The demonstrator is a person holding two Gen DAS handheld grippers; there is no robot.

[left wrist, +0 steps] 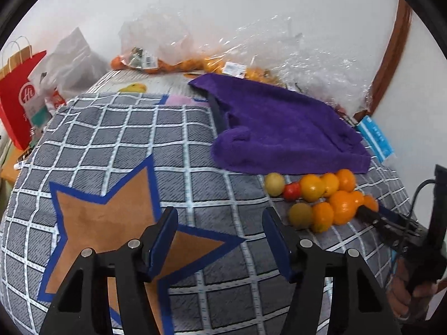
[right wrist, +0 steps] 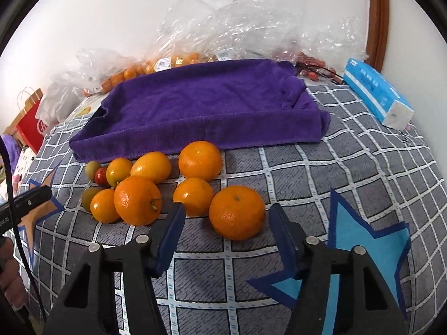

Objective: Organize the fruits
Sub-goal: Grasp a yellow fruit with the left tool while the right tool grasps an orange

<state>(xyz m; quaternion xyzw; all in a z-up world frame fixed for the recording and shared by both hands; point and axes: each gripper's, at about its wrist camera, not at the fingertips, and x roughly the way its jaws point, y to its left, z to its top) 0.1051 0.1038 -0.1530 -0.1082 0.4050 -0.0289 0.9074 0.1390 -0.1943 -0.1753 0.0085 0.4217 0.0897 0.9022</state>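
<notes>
Right hand-held gripper (right wrist: 226, 237) tilted down, part-open, empty | nearest orange (right wrist: 237, 212) ahead | left hand-held gripper (left wrist: 219, 236) part-open, empty

A matt woven checked cloth (right wrist: 349, 150) covers the surface. On it lies a fuzzy purple terry towel (right wrist: 206, 103). The oranges (right wrist: 237, 212) have glossy, dimpled peel. Crinkled clear plastic bags (right wrist: 251, 22) shine at the back. A red paper bag (left wrist: 16, 97) looks smooth. Gripper pads (right wrist: 170, 240) look matt blue.

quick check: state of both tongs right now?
Left tongs: open, nothing between the pads, over the checked blanket.
Right tongs: open, holding nothing; the nearest orange sits just ahead of the pads.
</notes>
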